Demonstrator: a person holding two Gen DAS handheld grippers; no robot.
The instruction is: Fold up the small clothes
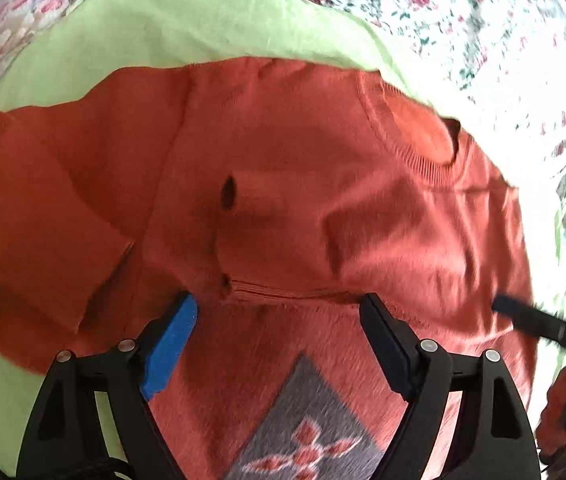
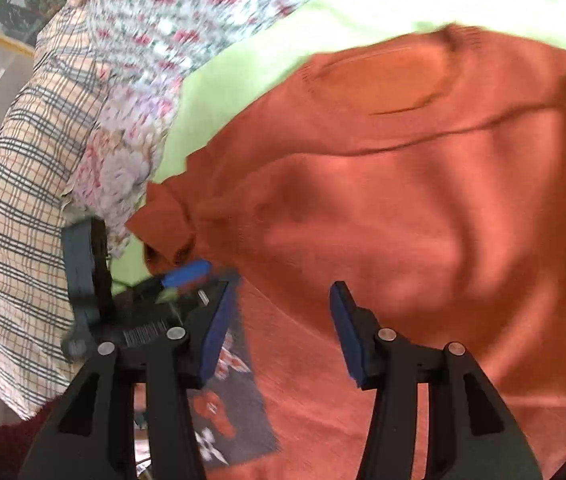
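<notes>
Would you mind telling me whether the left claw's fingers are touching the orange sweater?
Cannot tell. In the left wrist view the left claw stands open over the orange sweater, fingertips overlapping the knit, but neither view shows contact or gap plainly.

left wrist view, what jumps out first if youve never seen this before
An orange sweater fills the middle, spread on a light green cloth over a flowered sheet. Its grey diamond patch sits at the bottom, between the fingers of the open left gripper. The right gripper, also open, hangs over the sweater's other side.
</notes>
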